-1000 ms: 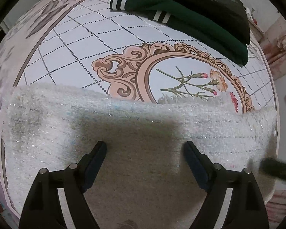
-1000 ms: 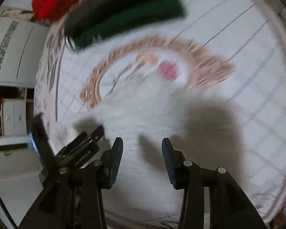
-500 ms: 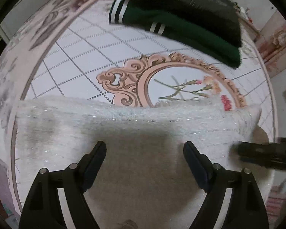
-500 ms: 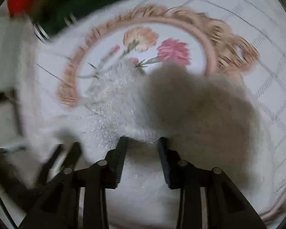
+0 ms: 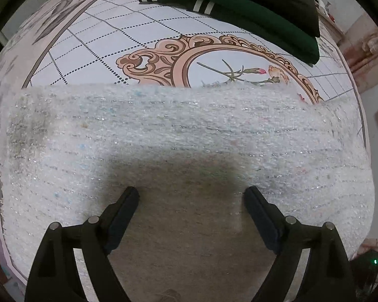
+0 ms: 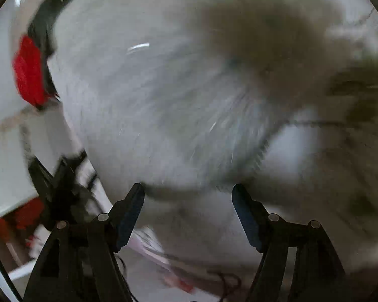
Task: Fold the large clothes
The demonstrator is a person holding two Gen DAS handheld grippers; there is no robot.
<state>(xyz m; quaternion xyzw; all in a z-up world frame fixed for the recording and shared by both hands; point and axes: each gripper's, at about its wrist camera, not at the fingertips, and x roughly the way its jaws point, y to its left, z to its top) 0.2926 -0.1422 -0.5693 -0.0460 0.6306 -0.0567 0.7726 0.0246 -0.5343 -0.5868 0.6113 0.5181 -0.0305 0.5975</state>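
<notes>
A fuzzy white knit garment with silver threads lies folded flat across the near part of the table. My left gripper is open and hovers just above its near middle, holding nothing. In the right wrist view, which is heavily blurred, the same white garment fills the frame. My right gripper is open and empty close over the garment's edge.
The tablecloth has a dotted grid and an ornate floral medallion. A folded dark green garment with white stripes lies at the far edge under a black one. Something red shows at the left of the right wrist view.
My right gripper has opened wide and swung quickly across the white garment. My left gripper stays open over the garment, slightly closer to it.
</notes>
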